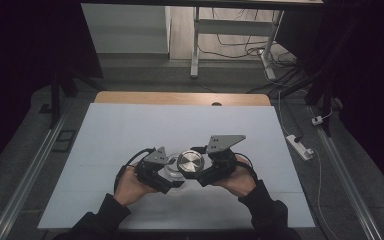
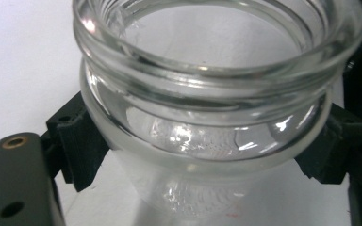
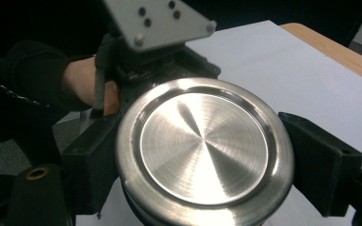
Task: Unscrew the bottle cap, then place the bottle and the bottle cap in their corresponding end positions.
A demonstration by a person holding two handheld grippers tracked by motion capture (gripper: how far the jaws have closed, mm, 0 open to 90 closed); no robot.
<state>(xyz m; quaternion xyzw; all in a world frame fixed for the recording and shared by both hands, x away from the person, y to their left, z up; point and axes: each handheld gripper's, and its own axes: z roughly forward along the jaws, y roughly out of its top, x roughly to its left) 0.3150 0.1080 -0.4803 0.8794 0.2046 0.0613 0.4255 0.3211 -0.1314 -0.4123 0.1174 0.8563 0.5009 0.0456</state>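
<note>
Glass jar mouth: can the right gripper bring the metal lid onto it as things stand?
Probably yes. The glass jar is clamped by the left gripper, its mouth open, and the right gripper holds the metal lid just beside it.

- The jar (image 2: 207, 117) is clear, colourless glass with white glints.
- The lid (image 3: 203, 148) is silver brushed metal with fine ring marks.
- The fingers (image 3: 327, 162) are matt black.
- A plate (image 3: 158, 21) on the left gripper (image 1: 176, 176) is pale grey.
- The desk (image 1: 130, 130) is white with a light wood edge at the far side.
- The sleeves (image 1: 267, 210) look black, though the light is dim.
</note>
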